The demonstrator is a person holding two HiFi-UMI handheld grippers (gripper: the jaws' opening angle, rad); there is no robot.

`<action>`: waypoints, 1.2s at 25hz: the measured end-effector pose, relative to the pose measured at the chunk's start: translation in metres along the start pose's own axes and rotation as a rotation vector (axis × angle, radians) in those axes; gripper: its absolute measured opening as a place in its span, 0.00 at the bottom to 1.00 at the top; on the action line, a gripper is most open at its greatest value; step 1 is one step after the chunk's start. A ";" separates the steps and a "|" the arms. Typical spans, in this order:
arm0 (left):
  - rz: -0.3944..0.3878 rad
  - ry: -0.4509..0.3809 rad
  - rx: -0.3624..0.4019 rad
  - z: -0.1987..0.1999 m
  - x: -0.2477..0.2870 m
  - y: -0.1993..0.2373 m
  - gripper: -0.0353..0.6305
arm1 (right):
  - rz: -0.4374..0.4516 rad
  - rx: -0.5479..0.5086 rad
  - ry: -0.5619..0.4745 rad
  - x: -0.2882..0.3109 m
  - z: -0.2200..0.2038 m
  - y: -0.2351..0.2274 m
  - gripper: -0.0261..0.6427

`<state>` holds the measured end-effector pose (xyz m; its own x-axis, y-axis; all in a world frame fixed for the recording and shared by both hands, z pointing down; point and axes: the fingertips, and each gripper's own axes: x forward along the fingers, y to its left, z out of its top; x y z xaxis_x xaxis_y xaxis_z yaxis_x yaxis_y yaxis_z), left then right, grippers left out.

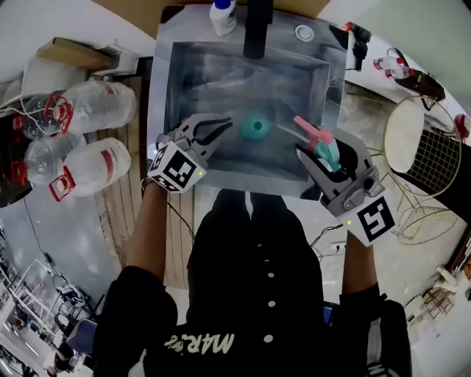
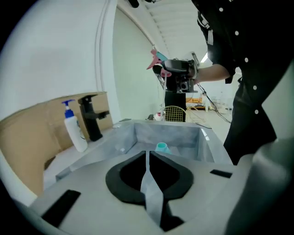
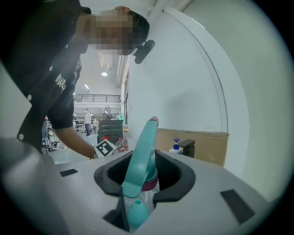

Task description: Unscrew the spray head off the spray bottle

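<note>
A teal spray bottle (image 1: pixel 255 127) stands in the grey sink (image 1: pixel 163 81) without its head; in the left gripper view only its top (image 2: pixel 161 147) shows past the jaws. My left gripper (image 1: pixel 223 128) (image 2: pixel 148 155) hovers over the sink's left side, shut with nothing between its jaws. My right gripper (image 1: pixel 318 152) (image 3: pixel 143 172) is raised over the sink's right edge, shut on the teal and pink spray head (image 1: pixel 321 140) (image 3: pixel 143 151). The head's dip tube (image 1: pixel 285 130) points toward the bottle. That head (image 2: pixel 156 58) also shows in the left gripper view.
A black faucet (image 1: pixel 257 28) (image 2: pixel 91 117) and a white pump bottle (image 1: pixel 223 16) (image 2: pixel 74 130) stand at the sink's back rim. Large water jugs (image 1: pixel 96 103) lie at the left. A wire chair (image 1: pixel 425 151) stands at the right.
</note>
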<state>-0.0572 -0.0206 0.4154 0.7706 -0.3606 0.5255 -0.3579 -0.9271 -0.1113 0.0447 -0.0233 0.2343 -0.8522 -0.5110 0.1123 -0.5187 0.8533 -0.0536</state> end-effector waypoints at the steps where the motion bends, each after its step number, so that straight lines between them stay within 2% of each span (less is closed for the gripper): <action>1: 0.032 0.013 -0.003 0.005 -0.009 0.001 0.12 | -0.013 -0.002 -0.003 -0.003 0.005 0.001 0.25; 4: 0.082 0.040 -0.076 0.020 -0.033 0.003 0.09 | -0.051 -0.008 -0.017 -0.009 0.019 0.000 0.25; 7: 0.120 -0.016 -0.143 0.053 -0.061 0.002 0.09 | -0.086 -0.014 -0.030 -0.015 0.032 0.000 0.25; 12: 0.234 -0.052 -0.154 0.097 -0.102 0.000 0.09 | -0.150 -0.046 -0.041 -0.033 0.051 -0.002 0.25; 14: 0.298 -0.093 -0.176 0.113 -0.117 0.002 0.09 | -0.177 -0.058 -0.036 -0.045 0.055 -0.004 0.25; 16: 0.370 -0.170 -0.196 0.130 -0.133 0.004 0.09 | -0.210 -0.052 -0.040 -0.053 0.061 -0.005 0.25; 18: 0.434 -0.232 -0.185 0.143 -0.146 0.002 0.09 | -0.239 -0.039 -0.047 -0.060 0.067 -0.005 0.25; 21: 0.486 -0.251 -0.190 0.154 -0.156 -0.002 0.09 | -0.279 -0.044 -0.078 -0.071 0.076 -0.004 0.25; 27: 0.611 -0.301 -0.300 0.163 -0.186 0.008 0.09 | -0.354 -0.081 -0.108 -0.088 0.084 -0.004 0.25; 30: 0.666 -0.304 -0.309 0.165 -0.197 0.012 0.09 | -0.387 -0.089 -0.128 -0.094 0.087 -0.006 0.25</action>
<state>-0.1259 0.0220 0.1713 0.4371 -0.8828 0.1721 -0.8900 -0.4522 -0.0592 0.1219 0.0107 0.1374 -0.6002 -0.7996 -0.0177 -0.7991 0.5986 0.0548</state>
